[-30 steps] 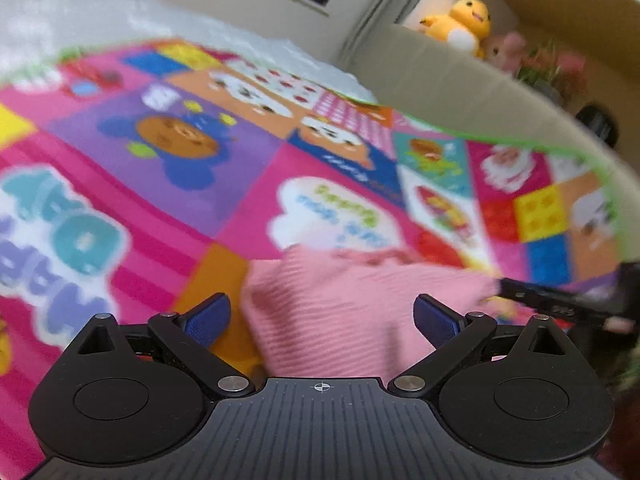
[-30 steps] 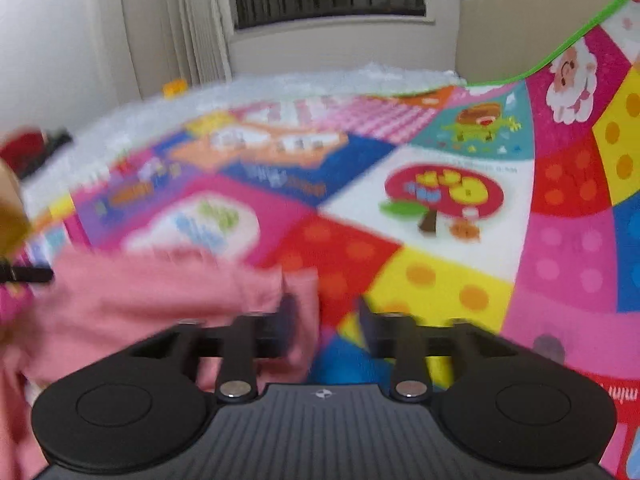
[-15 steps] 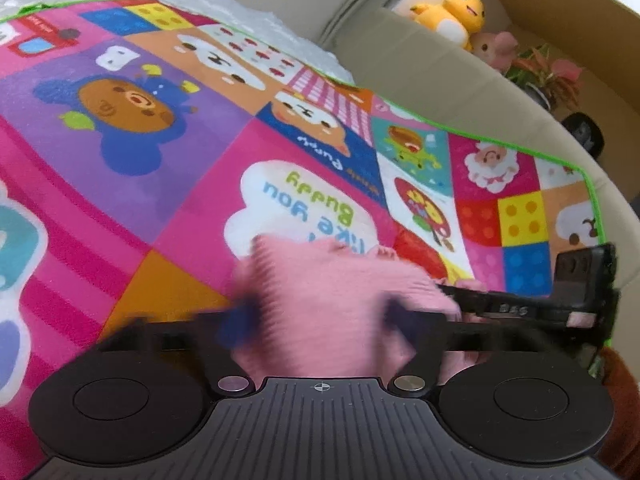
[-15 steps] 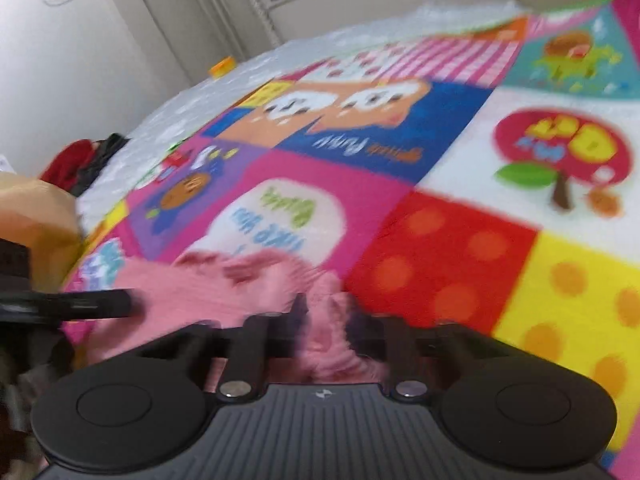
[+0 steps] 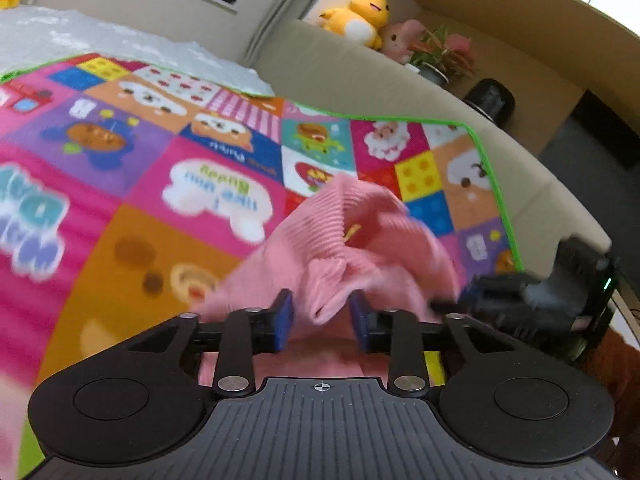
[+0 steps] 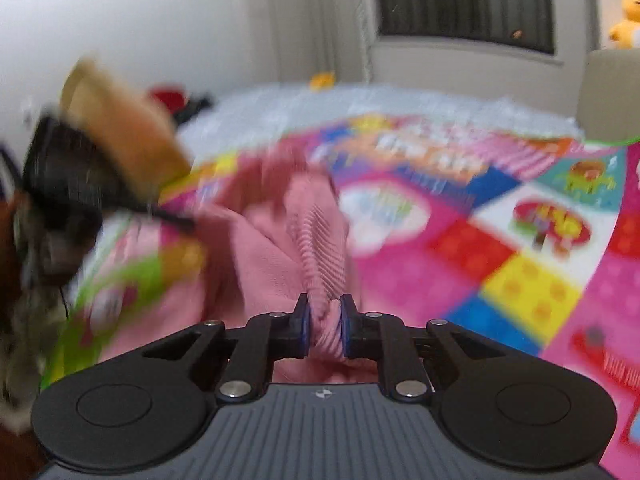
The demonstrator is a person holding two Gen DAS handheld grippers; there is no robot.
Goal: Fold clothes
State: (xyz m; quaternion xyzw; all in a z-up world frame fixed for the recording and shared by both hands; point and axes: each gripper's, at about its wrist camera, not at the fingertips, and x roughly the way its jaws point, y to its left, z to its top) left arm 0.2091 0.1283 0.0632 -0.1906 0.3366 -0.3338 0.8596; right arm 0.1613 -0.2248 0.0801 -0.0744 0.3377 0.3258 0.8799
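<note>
Both grippers are clamped on a pink ribbed knit garment (image 5: 320, 248). A bunched fold of it is pinched between the blue pads of the left gripper (image 5: 320, 314), and a narrower ribbed fold is squeezed between the nearly closed pads of the right gripper (image 6: 324, 326). The garment is held raised above a colourful patchwork cartoon play mat (image 5: 160, 152), with cloth draped below. A yellow plush duck (image 5: 360, 16) is seen on the beige ledge (image 5: 352, 76) beyond.

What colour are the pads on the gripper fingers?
Blue, on black fingers; clearest in the left wrist view, where the pads flank the pink ribbed garment.
</note>
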